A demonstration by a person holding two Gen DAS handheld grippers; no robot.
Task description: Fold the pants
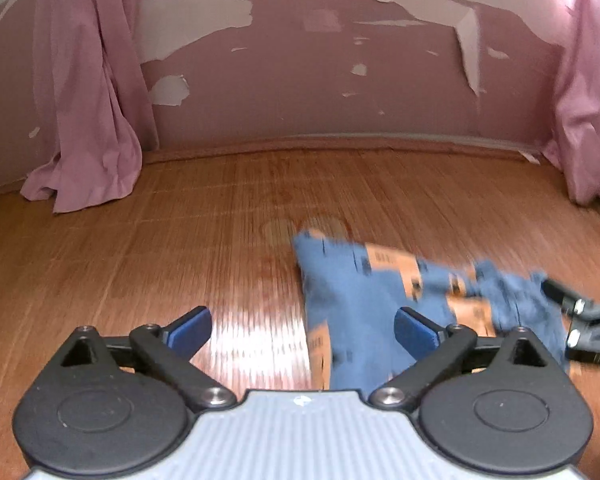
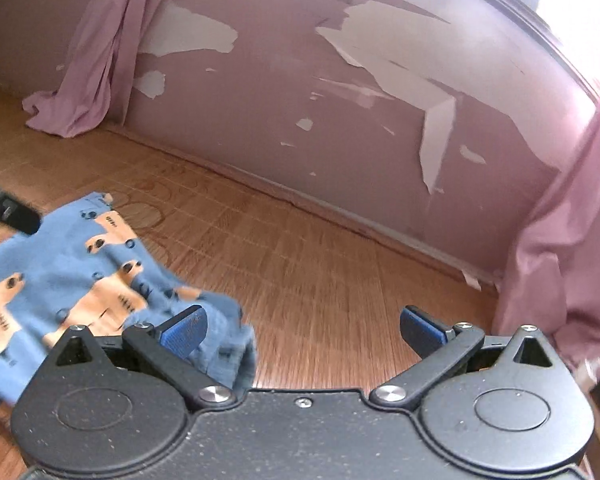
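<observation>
- Left gripper (image 1: 302,330) hovers with its jaws spread wide, gripping nothing.
- Right gripper (image 2: 303,330) is likewise wide apart and empty.
- Blue pants (image 1: 356,300) with orange animal print lie crumpled on the wooden floor (image 1: 180,248), between both grippers.
- Pink curtains (image 1: 88,92) hang against the peeling wall (image 1: 300,80).

Room in a home, wood-pattern floor (image 1: 140,248), peeling pink wall (image 1: 300,80), pink curtains (image 1: 88,100) pooling on floor
</observation>
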